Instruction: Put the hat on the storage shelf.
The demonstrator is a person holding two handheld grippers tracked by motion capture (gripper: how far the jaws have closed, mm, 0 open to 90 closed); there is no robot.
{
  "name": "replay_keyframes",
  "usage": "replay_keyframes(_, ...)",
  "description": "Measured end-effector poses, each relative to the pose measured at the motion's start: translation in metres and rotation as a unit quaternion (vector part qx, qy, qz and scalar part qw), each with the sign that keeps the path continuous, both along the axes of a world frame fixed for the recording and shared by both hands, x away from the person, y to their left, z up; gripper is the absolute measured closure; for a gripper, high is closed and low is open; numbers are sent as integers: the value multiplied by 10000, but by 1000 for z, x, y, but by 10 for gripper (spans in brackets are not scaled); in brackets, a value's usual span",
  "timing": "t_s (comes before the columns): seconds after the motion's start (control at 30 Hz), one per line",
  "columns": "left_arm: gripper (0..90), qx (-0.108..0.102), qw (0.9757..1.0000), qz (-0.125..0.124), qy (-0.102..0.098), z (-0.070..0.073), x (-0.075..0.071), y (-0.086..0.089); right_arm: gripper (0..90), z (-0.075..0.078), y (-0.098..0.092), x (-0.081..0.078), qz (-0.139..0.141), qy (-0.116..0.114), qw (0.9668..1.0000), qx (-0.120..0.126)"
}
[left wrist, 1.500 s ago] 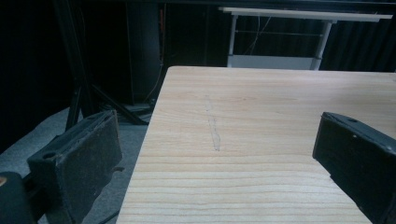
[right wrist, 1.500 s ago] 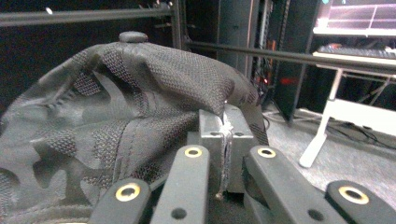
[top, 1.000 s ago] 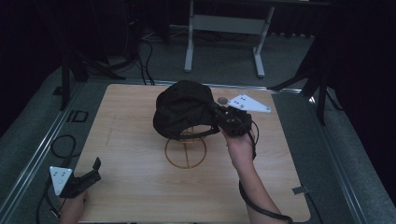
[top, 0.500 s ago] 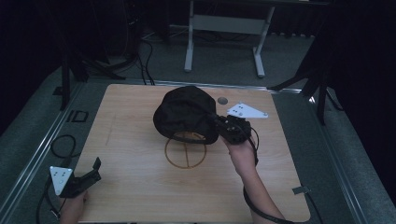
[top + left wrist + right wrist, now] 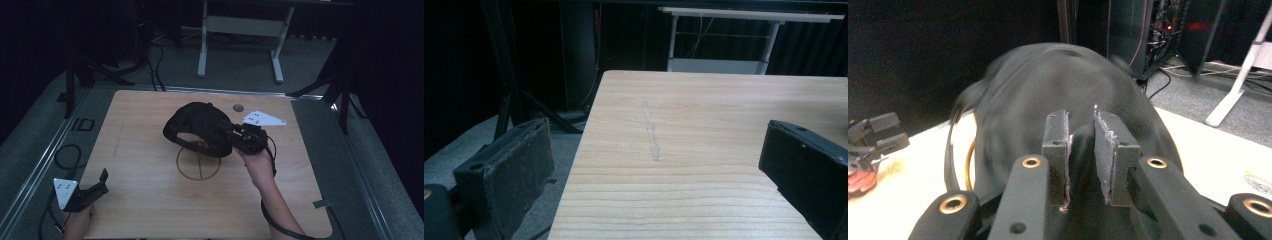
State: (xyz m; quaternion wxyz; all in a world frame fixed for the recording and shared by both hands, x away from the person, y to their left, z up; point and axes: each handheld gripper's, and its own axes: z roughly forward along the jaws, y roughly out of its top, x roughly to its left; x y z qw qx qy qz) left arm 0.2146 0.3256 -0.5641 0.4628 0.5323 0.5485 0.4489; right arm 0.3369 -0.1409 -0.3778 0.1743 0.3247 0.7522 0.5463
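Observation:
A black cap (image 5: 200, 127) hangs low over the wooden table (image 5: 140, 125), above a brown circle mark (image 5: 180, 167). My right gripper (image 5: 231, 131) reaches it from the right, level, with a grey plate on top. In the right gripper view the cap (image 5: 1048, 85) is blurred, and its near edge lies between the jaws of the right gripper (image 5: 1080, 117). Those jaws have just been opening, and a narrow gap shows between the pads. My left gripper (image 5: 102, 180) rests by the table's near left corner. In its own view the left gripper (image 5: 656, 135) is open wide over bare wood.
A small grey disc (image 5: 238, 107) lies on the table beyond the cap. A white desk frame (image 5: 240, 25) stands on the floor past the far edge. Cables (image 5: 65, 155) run along the floor at the left, and dark stands flank the table.
The right hand and the cap have shifted slightly nearer and lower toward the circle mark. The left gripper has stayed where it was.

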Motion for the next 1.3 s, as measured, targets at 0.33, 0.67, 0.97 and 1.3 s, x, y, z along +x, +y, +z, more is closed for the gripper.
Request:
replay_keyframes(0.33, 18, -3, 10000, -3, -3, 0, 0, 0, 747, -2, 6, 0, 69, 1, 9999, -119)
replay_keyframes(0.67, 18, -1, 10000, 2, -4, 0, 0, 0, 522, 8, 1, -4, 89, -79, 9999, -27)
replay_keyframes(0.97, 18, 2, 10000, 5, -4, 0, 0, 0, 278, 12, -13, -2, -18, -161, 9995, -285)
replay_keyframes(1.3, 18, 4, 10000, 13, -5, 0, 0, 0, 137, 6, -38, -1, 2, -124, 9995, -300)
